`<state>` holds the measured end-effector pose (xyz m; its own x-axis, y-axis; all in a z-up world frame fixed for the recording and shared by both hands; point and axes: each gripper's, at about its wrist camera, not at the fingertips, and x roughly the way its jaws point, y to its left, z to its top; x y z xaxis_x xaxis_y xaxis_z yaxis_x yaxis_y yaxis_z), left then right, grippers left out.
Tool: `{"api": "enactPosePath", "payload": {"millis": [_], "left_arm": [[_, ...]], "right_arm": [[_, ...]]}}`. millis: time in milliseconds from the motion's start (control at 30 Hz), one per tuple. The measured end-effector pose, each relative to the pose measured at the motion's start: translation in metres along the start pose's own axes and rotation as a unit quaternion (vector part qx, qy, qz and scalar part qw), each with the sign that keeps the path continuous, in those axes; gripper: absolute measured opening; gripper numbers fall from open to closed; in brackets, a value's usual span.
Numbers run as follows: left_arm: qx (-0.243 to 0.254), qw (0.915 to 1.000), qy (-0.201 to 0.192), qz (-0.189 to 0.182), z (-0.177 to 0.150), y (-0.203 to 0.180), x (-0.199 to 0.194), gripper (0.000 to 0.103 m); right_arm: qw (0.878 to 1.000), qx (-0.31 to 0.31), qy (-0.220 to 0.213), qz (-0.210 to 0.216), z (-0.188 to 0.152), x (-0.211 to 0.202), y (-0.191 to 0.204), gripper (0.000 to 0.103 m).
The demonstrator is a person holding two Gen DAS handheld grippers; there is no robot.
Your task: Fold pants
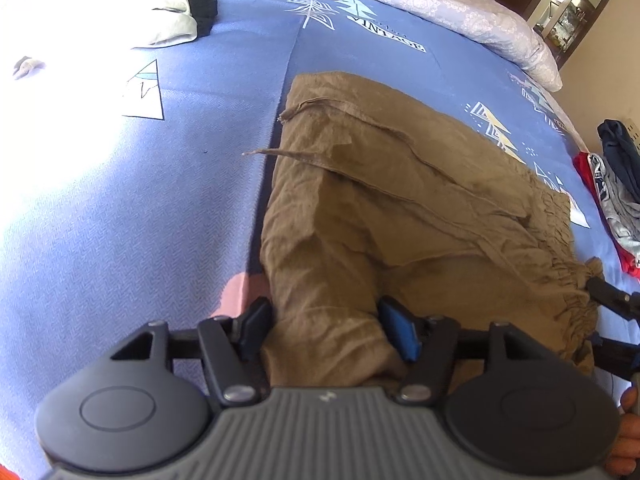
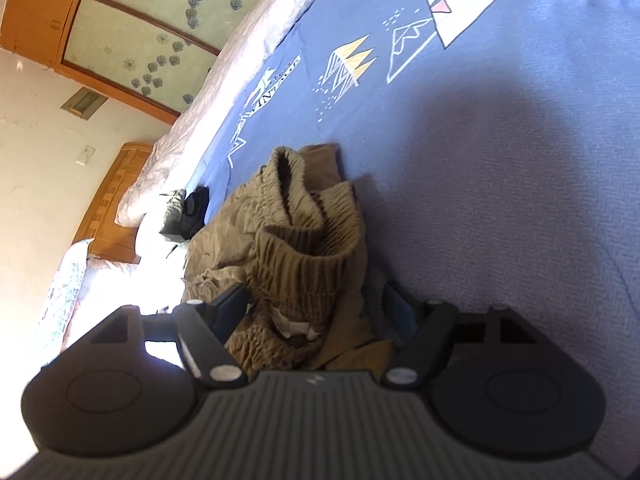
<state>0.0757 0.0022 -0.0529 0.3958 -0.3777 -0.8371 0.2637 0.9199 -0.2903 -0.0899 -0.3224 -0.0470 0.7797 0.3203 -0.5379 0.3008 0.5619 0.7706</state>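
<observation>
Brown pants lie folded on the blue patterned bedsheet, with a drawstring trailing off to the left. My left gripper stands open astride the near leg end, and the cloth lies loose between its fingers. In the right wrist view the gathered elastic waistband bunches up between the spread fingers of my right gripper, which is also open. The right gripper also shows at the right edge of the left wrist view, at the waistband end.
White pillows and a dark garment lie at the far left of the bed. A pale quilt runs along the far edge. A pile of clothes sits at the right edge. A wooden headboard stands behind.
</observation>
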Motion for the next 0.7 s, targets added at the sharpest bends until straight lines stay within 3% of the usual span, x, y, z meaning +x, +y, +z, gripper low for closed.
{"api": "enactPosePath", "payload": {"millis": [167, 367, 700], "left_arm": [[0.003, 1.0000, 0.000, 0.003, 0.000, -0.002, 0.000, 0.062], [0.010, 0.9999, 0.000, 0.009, -0.001, -0.006, 0.002, 0.064], [0.018, 0.9998, 0.001, 0.011, -0.001, -0.010, 0.004, 0.071]], "right_arm": [[1.000, 0.021, -0.017, -0.011, 0.006, -0.010, -0.006, 0.084], [0.998, 0.057, -0.023, -0.003, 0.012, -0.016, -0.017, 0.085], [1.000, -0.005, 0.011, -0.023, 0.013, 0.011, 0.007, 0.091]]}}
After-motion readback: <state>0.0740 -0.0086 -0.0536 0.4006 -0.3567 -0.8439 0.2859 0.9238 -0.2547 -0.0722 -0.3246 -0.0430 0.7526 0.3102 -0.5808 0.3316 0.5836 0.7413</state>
